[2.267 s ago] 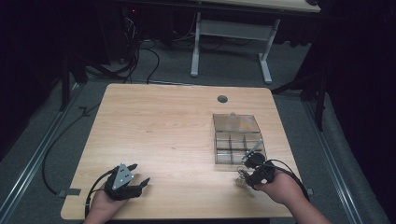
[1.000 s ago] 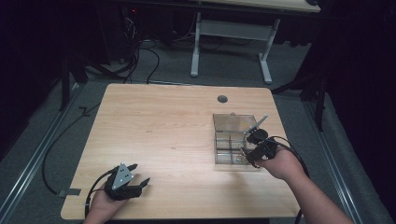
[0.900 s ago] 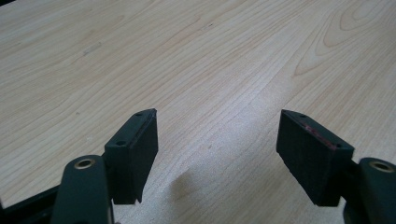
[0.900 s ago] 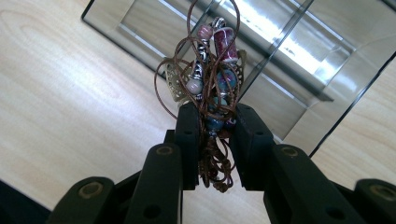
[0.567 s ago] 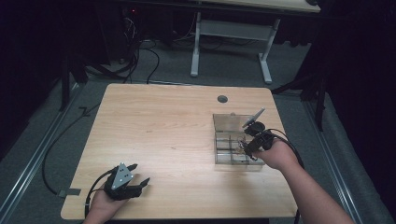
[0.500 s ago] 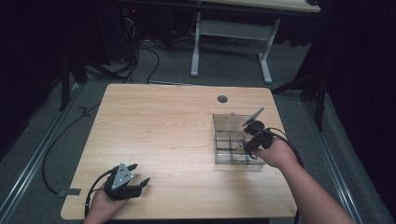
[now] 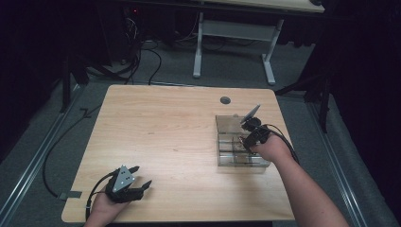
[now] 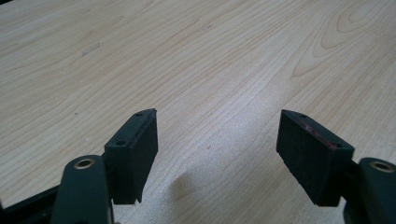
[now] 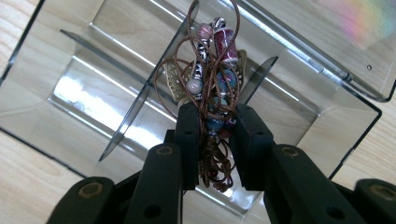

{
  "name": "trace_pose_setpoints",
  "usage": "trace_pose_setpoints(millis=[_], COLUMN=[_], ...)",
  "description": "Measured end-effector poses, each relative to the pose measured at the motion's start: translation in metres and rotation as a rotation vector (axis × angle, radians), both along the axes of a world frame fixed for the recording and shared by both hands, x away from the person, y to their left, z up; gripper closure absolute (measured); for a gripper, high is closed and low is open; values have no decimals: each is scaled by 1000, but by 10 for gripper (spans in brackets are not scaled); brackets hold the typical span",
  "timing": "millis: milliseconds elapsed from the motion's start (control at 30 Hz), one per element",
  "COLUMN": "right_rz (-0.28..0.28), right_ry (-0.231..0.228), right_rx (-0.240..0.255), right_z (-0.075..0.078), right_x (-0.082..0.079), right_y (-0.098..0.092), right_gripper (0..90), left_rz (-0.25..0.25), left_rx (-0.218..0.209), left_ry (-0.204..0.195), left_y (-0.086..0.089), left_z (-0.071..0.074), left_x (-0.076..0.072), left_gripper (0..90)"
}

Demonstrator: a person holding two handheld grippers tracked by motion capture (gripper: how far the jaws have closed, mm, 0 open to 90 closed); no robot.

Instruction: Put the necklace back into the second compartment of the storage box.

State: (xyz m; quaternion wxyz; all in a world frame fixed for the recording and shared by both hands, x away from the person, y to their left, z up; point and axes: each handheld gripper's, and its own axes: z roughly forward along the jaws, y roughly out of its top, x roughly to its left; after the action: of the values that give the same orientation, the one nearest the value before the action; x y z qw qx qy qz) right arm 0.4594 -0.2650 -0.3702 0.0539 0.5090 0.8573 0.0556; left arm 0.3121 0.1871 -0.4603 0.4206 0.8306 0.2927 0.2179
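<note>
Right gripper (image 9: pixel 212 126) jaws clamp tangled beaded cord (image 9: pixel 215 70) over clear box (image 9: pixel 70 84); left gripper (image 8: pixel 217 149) jaws apart

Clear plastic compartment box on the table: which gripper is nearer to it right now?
Right. The right gripper hangs over the clear plastic compartment box, clamping a beaded brown cord bundle. The left gripper sits open near the table's front left corner.

Right gripper (image 7: pixel 247 135): carried forward from the near table edge, now held above the clear plastic compartment box (image 7: pixel 226 124).
Tangle of brown cord and pink, blue and silver beads (image 9: pixel 213 88): brought along between the closed jaws, over the box's dividers.
</note>
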Motion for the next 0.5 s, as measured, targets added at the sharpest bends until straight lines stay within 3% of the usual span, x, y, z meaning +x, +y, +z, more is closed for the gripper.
trace_pose_setpoints(millis=[500], right_rz=[-3], right_ry=[40], right_rx=[-30], right_z=[-14], right_x=[10], right_y=[3], right_gripper=[736], left_rz=[2], left_rx=[1], left_ry=[-1], left_y=[0], left_z=[0], left_x=[0], left_gripper=[298])
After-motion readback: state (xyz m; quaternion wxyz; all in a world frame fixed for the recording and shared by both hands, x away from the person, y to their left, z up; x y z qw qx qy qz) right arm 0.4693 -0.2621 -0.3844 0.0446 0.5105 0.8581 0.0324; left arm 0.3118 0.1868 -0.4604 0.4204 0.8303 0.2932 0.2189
